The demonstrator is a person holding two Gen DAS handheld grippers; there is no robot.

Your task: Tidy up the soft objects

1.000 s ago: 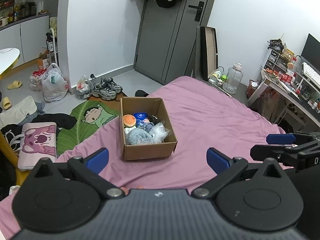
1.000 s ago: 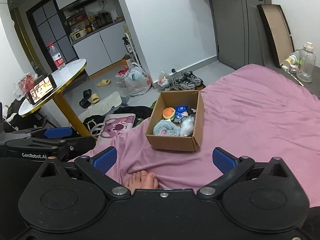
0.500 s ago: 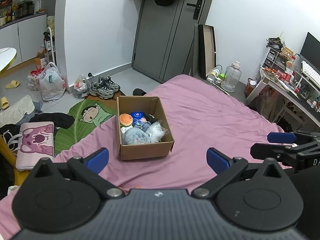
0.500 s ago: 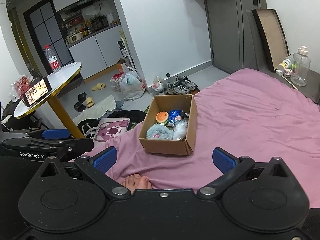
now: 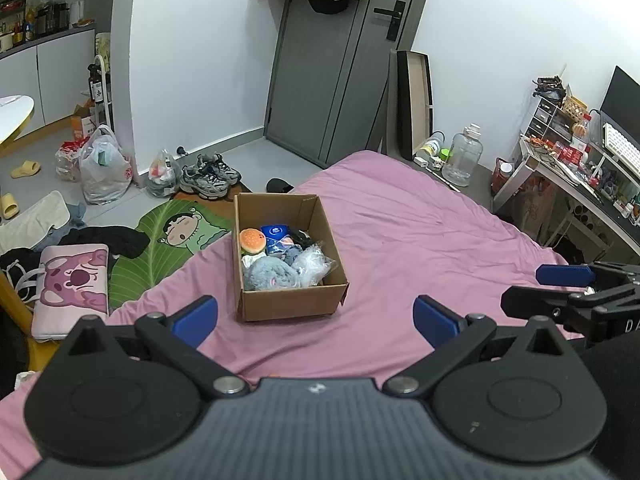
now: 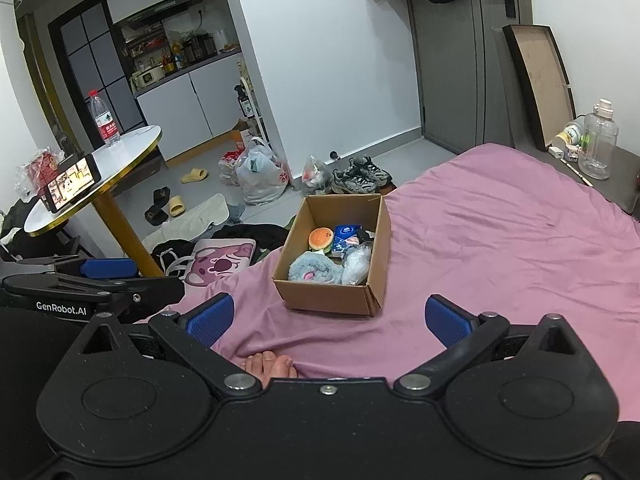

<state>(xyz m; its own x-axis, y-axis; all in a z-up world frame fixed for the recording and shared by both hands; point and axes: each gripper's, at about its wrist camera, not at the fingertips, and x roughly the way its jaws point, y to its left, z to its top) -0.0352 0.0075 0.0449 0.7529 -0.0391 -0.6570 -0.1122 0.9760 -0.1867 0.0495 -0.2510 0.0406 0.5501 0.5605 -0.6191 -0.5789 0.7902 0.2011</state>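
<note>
An open cardboard box [image 5: 288,304] stands on the pink bed sheet [image 5: 420,248]. It holds a burger-shaped plush [image 5: 252,240], a grey-blue fluffy plush [image 5: 270,276], a blue packet [image 5: 275,233] and a clear plastic bag [image 5: 314,264]. The box also shows in the right wrist view [image 6: 332,300], with the burger plush [image 6: 321,238] and fluffy plush [image 6: 314,272]. My left gripper [image 5: 315,320] is open and empty, short of the box. My right gripper [image 6: 330,320] is open and empty, just before the box.
The bed's left edge drops to a floor with a pink pillow [image 5: 74,280], green mat [image 5: 160,240], shoes [image 5: 210,176] and bags [image 5: 104,168]. A round table [image 6: 92,184] stands left. A desk [image 5: 580,184] stands right. Toes [image 6: 272,366] lie under my right gripper.
Both grippers have drifted slightly, so the box has shifted a little left in both views. Both stay open and empty.
</note>
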